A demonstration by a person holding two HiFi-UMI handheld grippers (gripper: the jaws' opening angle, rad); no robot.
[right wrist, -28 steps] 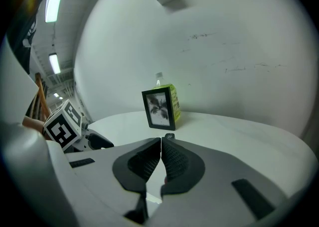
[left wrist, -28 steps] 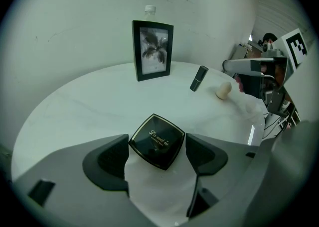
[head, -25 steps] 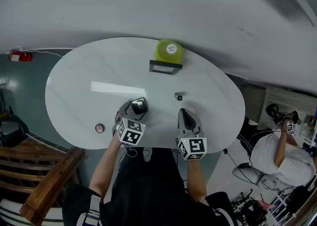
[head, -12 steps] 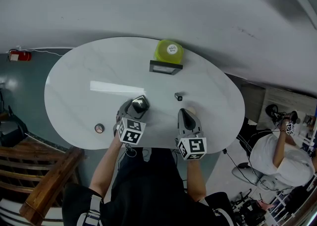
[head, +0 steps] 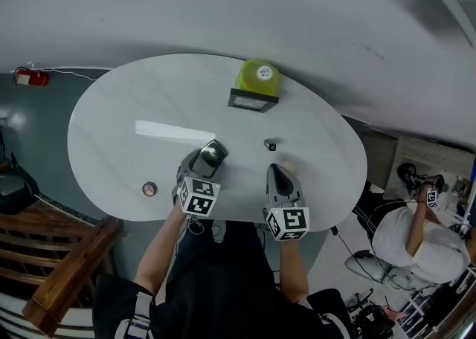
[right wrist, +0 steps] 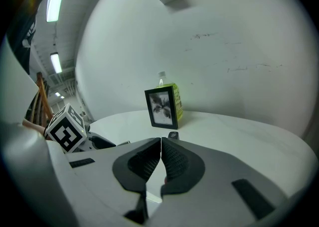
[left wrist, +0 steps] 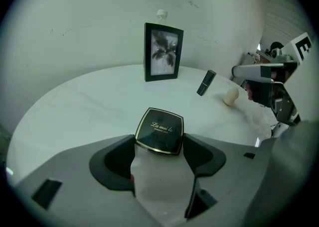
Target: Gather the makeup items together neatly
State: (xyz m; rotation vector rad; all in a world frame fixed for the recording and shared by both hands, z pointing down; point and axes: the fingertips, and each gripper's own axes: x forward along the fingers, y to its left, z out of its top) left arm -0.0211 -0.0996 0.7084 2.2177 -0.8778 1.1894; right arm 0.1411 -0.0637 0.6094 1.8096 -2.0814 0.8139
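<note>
White oval table: framed picture upright, yellow-green bottle just behind it, dark lipstick tube, beige sponge, small round disc near left edge.

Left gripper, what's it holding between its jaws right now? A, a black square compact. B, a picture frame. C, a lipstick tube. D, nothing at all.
A: the left gripper has its jaws pressed against both sides of the black compact, seen in the left gripper view.
</note>
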